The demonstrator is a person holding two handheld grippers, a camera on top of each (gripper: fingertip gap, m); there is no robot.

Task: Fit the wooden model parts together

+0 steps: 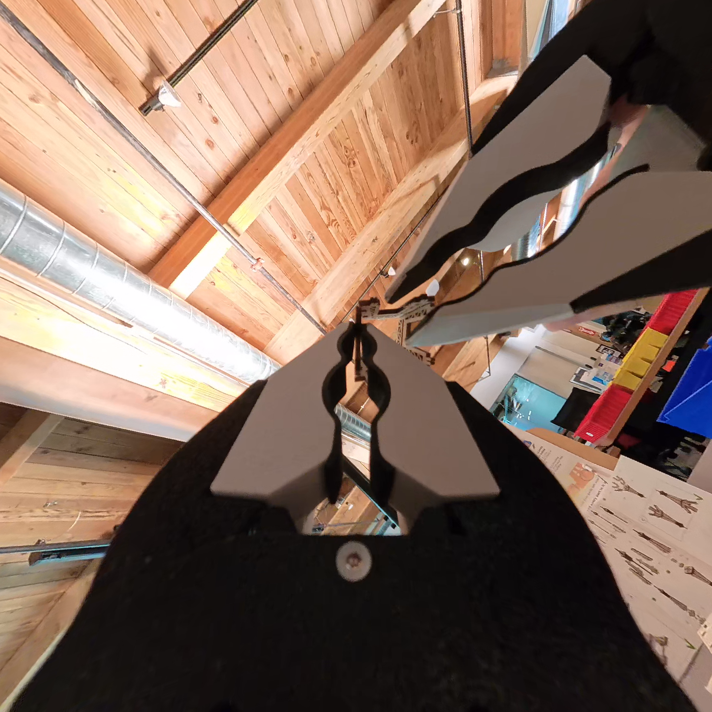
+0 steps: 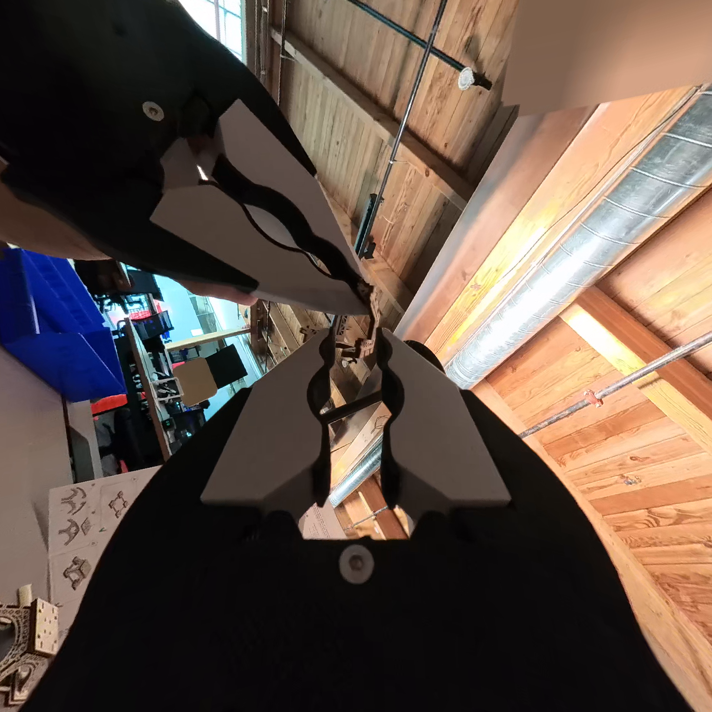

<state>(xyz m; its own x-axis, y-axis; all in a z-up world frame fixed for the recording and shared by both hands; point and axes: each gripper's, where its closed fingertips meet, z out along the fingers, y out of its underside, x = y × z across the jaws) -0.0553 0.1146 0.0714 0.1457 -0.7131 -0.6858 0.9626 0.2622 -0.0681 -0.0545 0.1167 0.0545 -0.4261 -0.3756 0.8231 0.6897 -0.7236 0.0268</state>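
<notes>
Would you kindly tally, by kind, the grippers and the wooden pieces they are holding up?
Grippers: 2 (left gripper, right gripper)
Wooden parts held: 2 (thin wooden strip in the left, lattice wooden piece in the right)
Total: 4

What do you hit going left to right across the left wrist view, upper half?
Silver duct → track light → wooden parts held at the tips of both grippers → right gripper → red and yellow bins → blue bin.
</notes>
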